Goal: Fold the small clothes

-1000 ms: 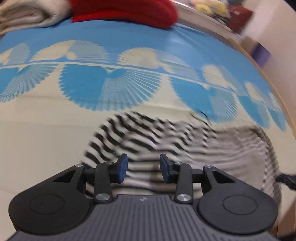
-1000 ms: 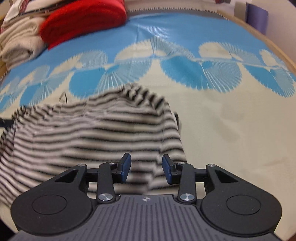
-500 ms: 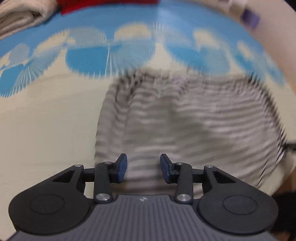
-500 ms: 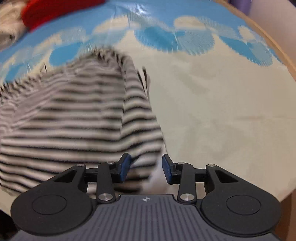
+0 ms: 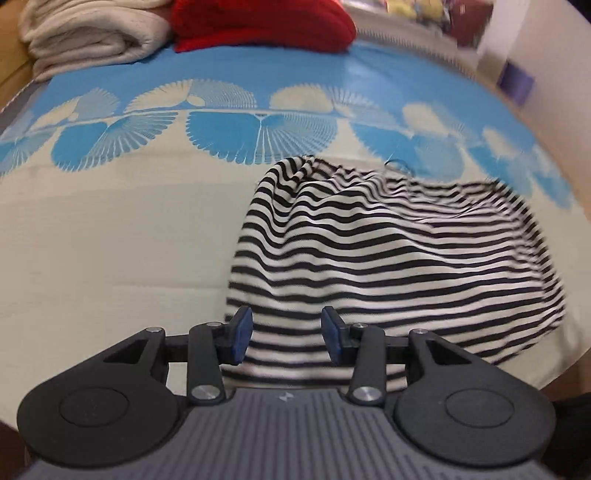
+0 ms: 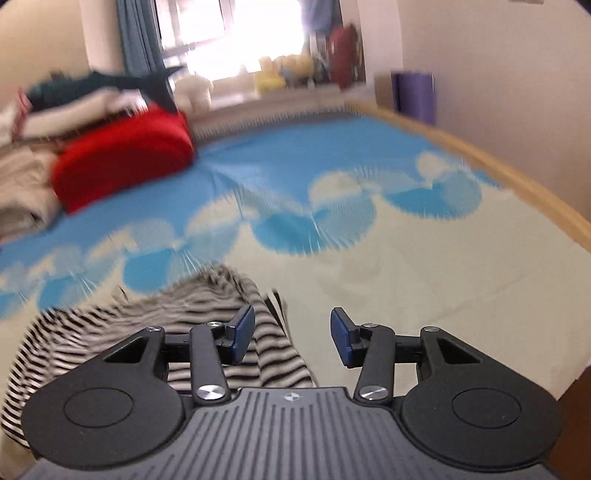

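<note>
Only the right view shows the bright window, while both the left gripper and the just-widened right gripper tilt down, released, over the rumpled black-and-white striped cotton garment.

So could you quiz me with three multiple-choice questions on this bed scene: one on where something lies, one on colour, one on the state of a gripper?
1. Where does the striped garment lie?
A. on the bedspread
B. on the red cushion
C. on the floor

2. What colours are its stripes?
A. red and blue
B. black and white
C. green and yellow

3. How stands the right gripper?
A. clamped on cloth
B. open, gripping nothing
C. holding a cushion

Answers: 1 A, it rests on the patterned cover; 2 B, dark and pale bands alternate; 3 B, a clear gap between pads.
</note>
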Demonstrator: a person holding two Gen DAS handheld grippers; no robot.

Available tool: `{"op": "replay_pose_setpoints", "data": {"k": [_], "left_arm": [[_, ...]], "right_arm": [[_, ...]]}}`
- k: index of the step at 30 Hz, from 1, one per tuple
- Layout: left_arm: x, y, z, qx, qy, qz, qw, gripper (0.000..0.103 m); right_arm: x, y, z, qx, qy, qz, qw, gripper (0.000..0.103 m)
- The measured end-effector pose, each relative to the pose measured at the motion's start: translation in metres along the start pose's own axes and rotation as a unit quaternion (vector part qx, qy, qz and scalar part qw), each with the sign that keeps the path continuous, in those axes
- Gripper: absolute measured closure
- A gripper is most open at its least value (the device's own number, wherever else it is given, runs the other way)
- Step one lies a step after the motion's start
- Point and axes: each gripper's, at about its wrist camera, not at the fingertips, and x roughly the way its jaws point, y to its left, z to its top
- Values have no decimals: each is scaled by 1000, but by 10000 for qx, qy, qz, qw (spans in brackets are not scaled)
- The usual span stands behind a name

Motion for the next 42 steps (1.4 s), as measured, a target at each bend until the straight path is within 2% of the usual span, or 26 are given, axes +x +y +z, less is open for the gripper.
{"op": "replay_pose_setpoints", "data": {"k": [3,7,12,15,16,21,25,31,33,35,36,38,42], "left_arm": [[-9,-6,-14,-20,-79,159,9998,57],[-12,-4,-27,-151,-111,236,9995,57],[16,7,-34,-629,219,212,9976,57],[36,17,-35,-1071,543,190,9926,53],[43,20,-35,-1185,637,231,9906,48],[69,38,-36,-1871,905,239,9779,45],[81,45,-36,-2221,969,268,9698,43],[88,43,-33,-2318,898,429,9677,43],[89,41,-31,-2310,870,440,9680,51],[91,36,-27,-2281,818,393,9694,78],[90,33,-25,-2219,753,438,9712,83],[87,27,-22,-2102,653,503,9742,87],[76,13,-17,-1872,394,669,9793,89]], "right_arm": [[-15,-3,-4,144,-22,165,9998,55],[-20,4,-20,10,42,347,9994,55],[1,21,-33,-270,445,454,9976,55],[5,35,-41,-729,514,415,9951,55],[6,37,-41,-800,524,437,9945,55],[11,33,-40,-699,573,460,9948,55],[18,25,-38,-578,636,306,9958,55],[38,9,-39,-334,1032,-206,9939,55],[44,4,-41,-251,1141,-330,9926,55],[47,0,-41,-188,1190,-370,9920,55],[48,-1,-41,-159,1199,-383,9919,55],[49,-3,-41,-137,1208,-393,9918,55],[49,-4,-40,-147,1198,-413,9918,55]]}}
